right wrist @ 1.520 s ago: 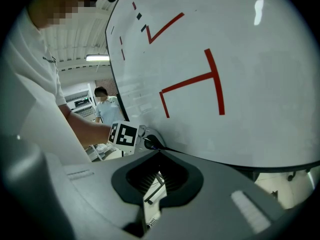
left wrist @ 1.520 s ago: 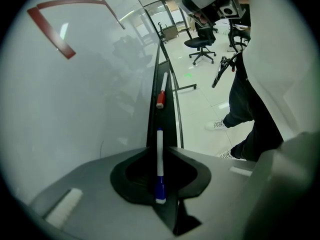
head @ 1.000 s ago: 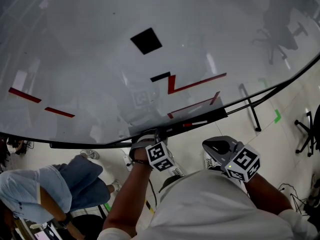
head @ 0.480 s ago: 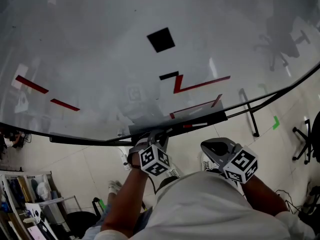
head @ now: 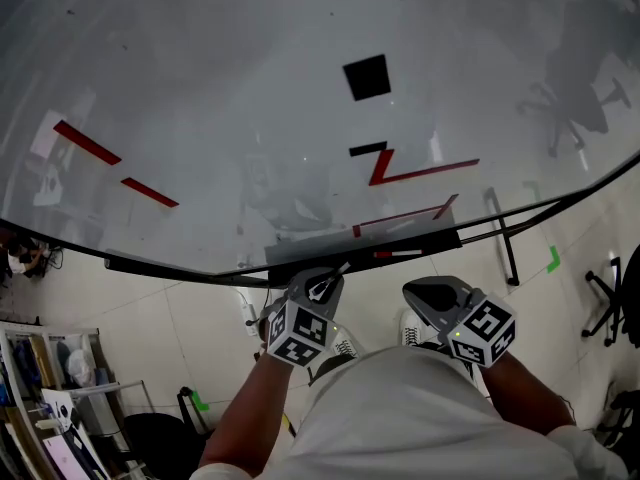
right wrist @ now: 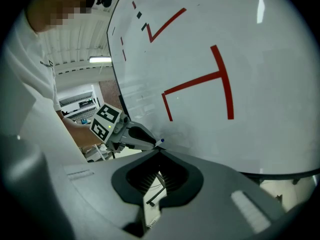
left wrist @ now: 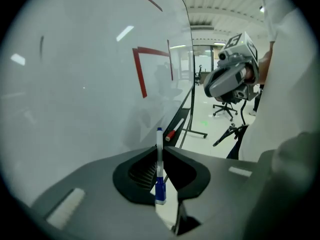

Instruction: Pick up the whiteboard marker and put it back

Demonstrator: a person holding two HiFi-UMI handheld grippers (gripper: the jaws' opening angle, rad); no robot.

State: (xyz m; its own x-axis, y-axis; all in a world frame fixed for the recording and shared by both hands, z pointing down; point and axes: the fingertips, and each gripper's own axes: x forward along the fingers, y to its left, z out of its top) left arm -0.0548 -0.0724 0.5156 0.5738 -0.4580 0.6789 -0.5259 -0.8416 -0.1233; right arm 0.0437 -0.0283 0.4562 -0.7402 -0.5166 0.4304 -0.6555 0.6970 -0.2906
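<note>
- The whiteboard [head: 200, 88] stands just beyond both your grippers.
- A red-capped pen [head: 395, 254] lies on the board's ledge [head: 180, 271], between your left gripper [head: 325, 280] and right gripper [head: 432, 290] and a little ahead of them.
- A red Z-shaped stroke [head: 415, 171] sits on the board ahead of your right gripper, with a black square [head: 367, 76] farther up.
- Two red dashes [head: 87, 143] lie well off to the left of your left gripper.
- An office chair [head: 612, 268] and a strip of green tape [head: 553, 260] are on the floor to the right of your right gripper.
</note>
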